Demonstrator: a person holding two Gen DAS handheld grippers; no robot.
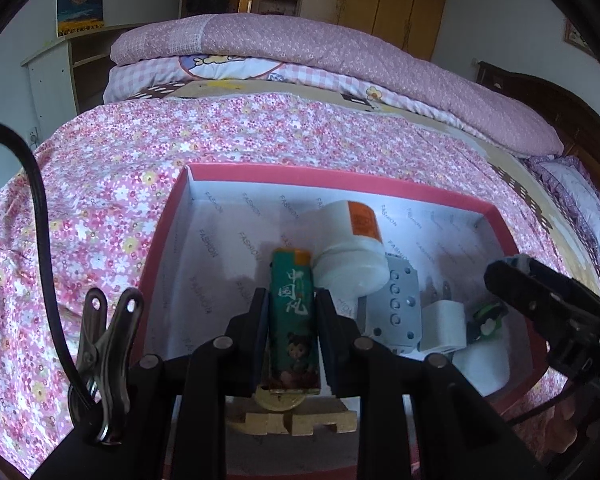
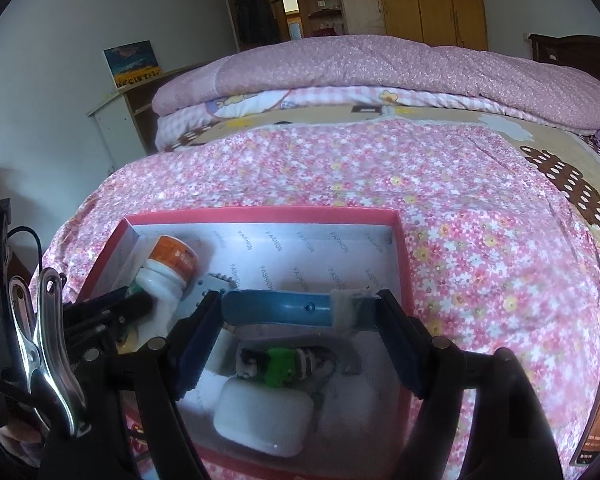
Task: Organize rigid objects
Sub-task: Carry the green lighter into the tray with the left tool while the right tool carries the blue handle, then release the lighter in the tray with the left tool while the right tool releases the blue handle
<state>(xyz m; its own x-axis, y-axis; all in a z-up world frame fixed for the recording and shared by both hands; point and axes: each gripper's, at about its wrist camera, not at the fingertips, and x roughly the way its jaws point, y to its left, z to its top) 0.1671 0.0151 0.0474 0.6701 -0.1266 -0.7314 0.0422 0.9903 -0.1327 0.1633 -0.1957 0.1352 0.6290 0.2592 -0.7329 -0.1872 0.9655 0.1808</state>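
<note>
My left gripper (image 1: 292, 296) is shut on a green lighter (image 1: 294, 308) with an orange cap, which lies lengthwise between the fingers. It hangs over a pink box (image 1: 340, 178) lined in white. My right gripper (image 2: 300, 300) is shut on a blue plastic handle (image 2: 276, 306) with tape at one end. The handle spans crosswise from pad to pad above the box (image 2: 260, 213). A black finger (image 1: 532, 292) of the right gripper shows at the box's right side.
In the box lie a white bottle (image 1: 352, 256) with an orange label, a grey perforated plate (image 1: 400, 308), a white charger (image 1: 444, 326), a green toy (image 2: 284, 364) and a white case (image 2: 264, 420). A gold coin (image 1: 278, 402) and a wooden piece (image 1: 296, 424) sit below the lighter. Floral bedding surrounds the box.
</note>
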